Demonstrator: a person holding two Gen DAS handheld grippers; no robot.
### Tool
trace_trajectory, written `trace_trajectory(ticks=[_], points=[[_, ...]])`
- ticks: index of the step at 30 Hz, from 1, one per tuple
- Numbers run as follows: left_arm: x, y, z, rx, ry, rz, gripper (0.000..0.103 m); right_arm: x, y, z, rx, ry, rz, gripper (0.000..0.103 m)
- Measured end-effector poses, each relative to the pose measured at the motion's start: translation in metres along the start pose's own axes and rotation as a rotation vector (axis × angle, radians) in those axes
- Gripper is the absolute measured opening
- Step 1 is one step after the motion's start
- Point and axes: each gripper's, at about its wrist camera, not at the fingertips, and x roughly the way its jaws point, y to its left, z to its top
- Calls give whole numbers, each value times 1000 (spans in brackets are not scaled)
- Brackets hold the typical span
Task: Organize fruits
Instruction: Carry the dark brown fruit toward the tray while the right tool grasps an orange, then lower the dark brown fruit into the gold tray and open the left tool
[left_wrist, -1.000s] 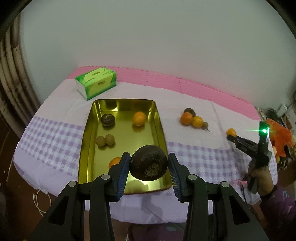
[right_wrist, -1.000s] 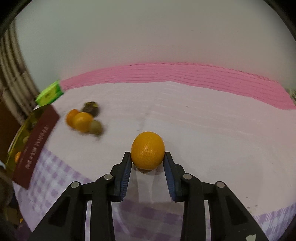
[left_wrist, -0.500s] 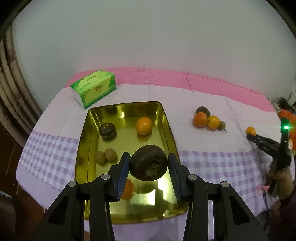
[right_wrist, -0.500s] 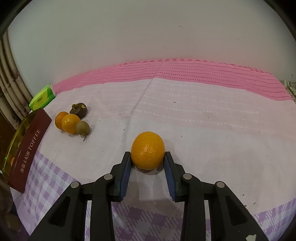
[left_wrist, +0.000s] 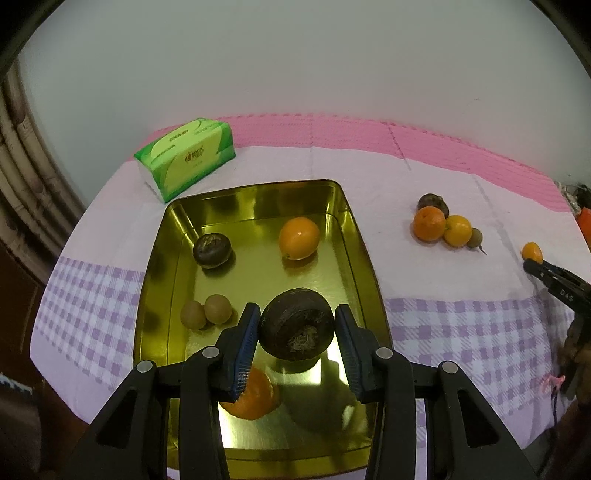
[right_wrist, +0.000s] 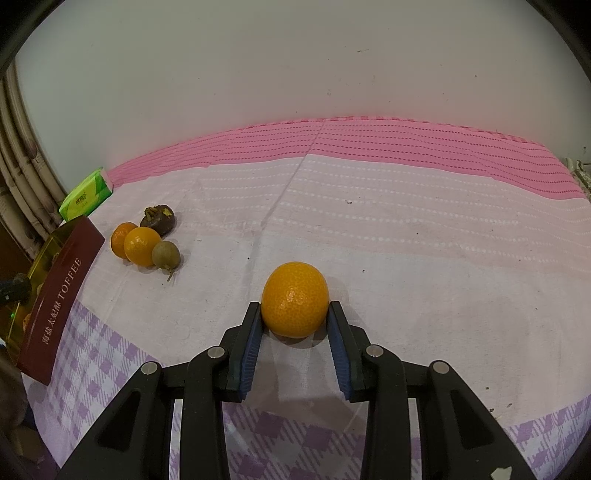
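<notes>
From the left wrist, the left tool (left_wrist: 297, 332) is closed on a dark round fruit (left_wrist: 296, 328), held over the near half of the gold tray (left_wrist: 354, 236). Under it lie an orange (left_wrist: 251, 393) partly hidden by the left pad, two small brown fruits (left_wrist: 206, 313) touching each other, another dark fruit (left_wrist: 212, 250) and a second orange (left_wrist: 299, 237) further back. A green tissue box (left_wrist: 186, 158) sits just beyond the tray's far left corner. Off to the right a small cluster of four fruits (left_wrist: 445, 226) waits on the cloth-covered surface (left_wrist: 424, 325). I'd say this is the placing step: the dark fruit needs lowering into the open patch right of the near orange, then a release (low enough that it doesn't roll).

From the right wrist, the right tool (right_wrist: 295, 325) has its pads on both sides of a tangerine (right_wrist: 295, 299) and seems to grip it; whether the fruit is off the cloth I cannot tell, since its shadow sits right beneath. The tray's red outer wall, lettered TOFFEE, stands well to the left, past the cluster. This hand's next move would be a lift and a carry leftward over those fruits.
</notes>
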Motion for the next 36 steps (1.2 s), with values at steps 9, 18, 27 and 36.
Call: trace_trajectory(ticks=[9,18,27,36], points=[[9,-5,-2,25,17,16,43,0,0,-1,0,0,-2,33],[17,-8,-5,32,36,22,43,0,-1,-1,0,0,-1,33],[22,-14,-7,52,51,17,43,0,-1,-1,0,1,-2,34],[25,-17,-9,67,68,13,43,0,-1,-1,0,1,-3,34]])
